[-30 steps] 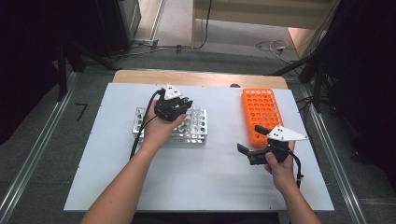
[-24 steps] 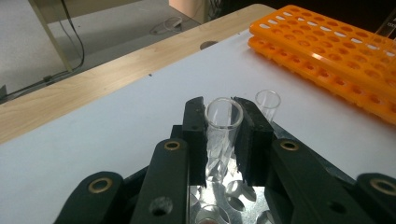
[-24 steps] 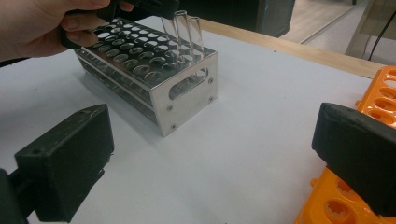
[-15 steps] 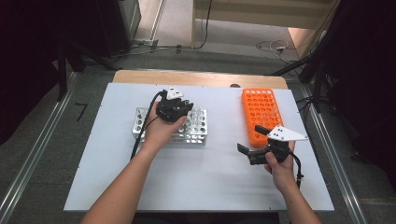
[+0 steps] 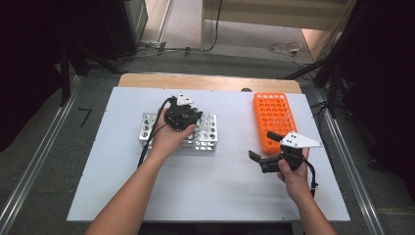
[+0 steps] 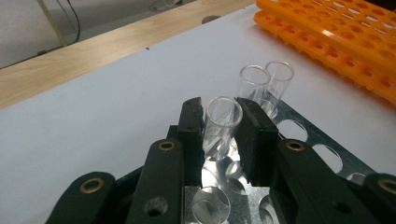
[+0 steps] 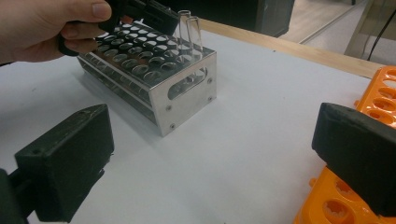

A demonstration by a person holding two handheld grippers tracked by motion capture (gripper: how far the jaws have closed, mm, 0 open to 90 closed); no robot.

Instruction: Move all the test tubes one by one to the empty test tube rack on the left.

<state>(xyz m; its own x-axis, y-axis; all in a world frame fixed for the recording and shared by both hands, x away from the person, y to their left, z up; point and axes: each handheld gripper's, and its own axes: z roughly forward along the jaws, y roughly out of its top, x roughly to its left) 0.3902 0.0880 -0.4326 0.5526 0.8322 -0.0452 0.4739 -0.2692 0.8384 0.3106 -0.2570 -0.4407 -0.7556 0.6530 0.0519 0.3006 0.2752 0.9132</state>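
On the white tabletop [image 5: 205,191], the metal rack [image 5: 178,132] serves as landmark: the orange rack [image 5: 274,117] lies well to its right. The left hand-held gripper [image 6: 224,126] hovers over the metal rack's far right part, its jaws just easing apart yet still pinching 1 clear tube [image 6: 222,123] that stands in a hole, with 2 more tubes [image 6: 266,84] just beyond. The right hand-held gripper [image 5: 264,149] hangs right of the metal rack, near the orange one, jaws spread and empty.
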